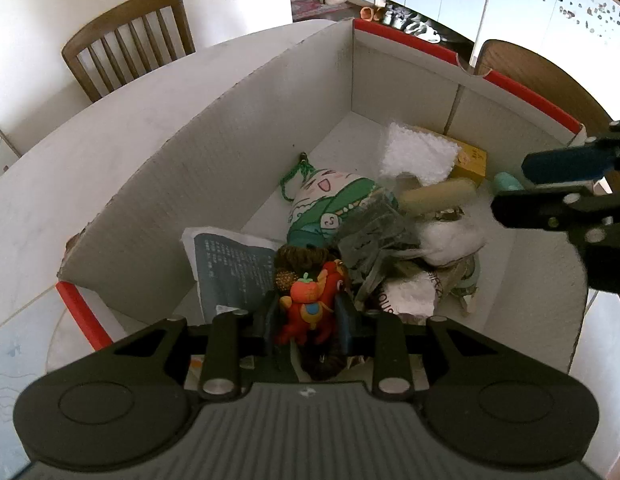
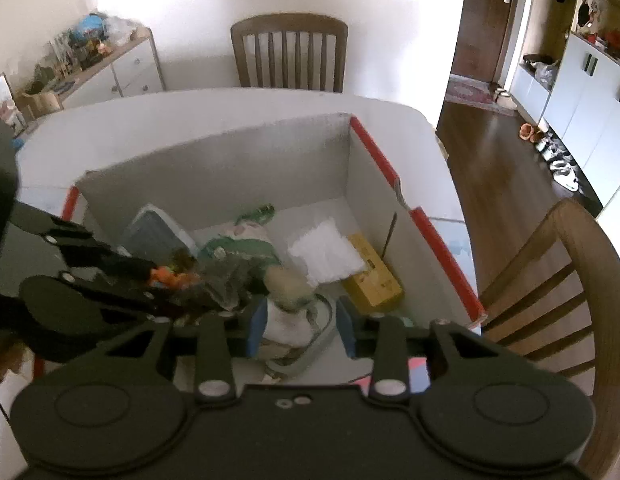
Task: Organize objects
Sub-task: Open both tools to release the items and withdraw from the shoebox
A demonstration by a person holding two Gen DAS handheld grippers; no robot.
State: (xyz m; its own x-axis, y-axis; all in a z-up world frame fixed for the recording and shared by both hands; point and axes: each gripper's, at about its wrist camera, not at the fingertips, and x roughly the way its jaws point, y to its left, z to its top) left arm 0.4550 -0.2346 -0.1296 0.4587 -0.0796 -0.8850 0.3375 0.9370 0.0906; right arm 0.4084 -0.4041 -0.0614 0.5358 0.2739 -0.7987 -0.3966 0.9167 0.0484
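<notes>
A white cardboard box [image 1: 406,40] with red-edged flaps stands on the table and holds several items. My left gripper [image 1: 307,314] is shut on a small red and orange plush toy [image 1: 305,300], low over the near end of the box. Below it lie a green and white plush [image 1: 334,204], a grey printed leaflet [image 1: 229,268] and crumpled clear plastic [image 1: 370,236]. My right gripper [image 2: 301,322] hangs open over a white soft bundle [image 2: 287,326] and a beige wooden handle [image 2: 285,280]. The bundle sits between the jaws with a gap on the right side. A bubble-wrap pad [image 2: 326,256] and a yellow carton [image 2: 374,276] lie further in.
A pale table [image 1: 109,148] carries the box. Wooden chairs stand at the far side [image 2: 289,48] and at the right [image 2: 558,280]. A white sideboard [image 2: 109,72] with clutter is at the back left. Dark wood floor [image 2: 490,152] lies to the right.
</notes>
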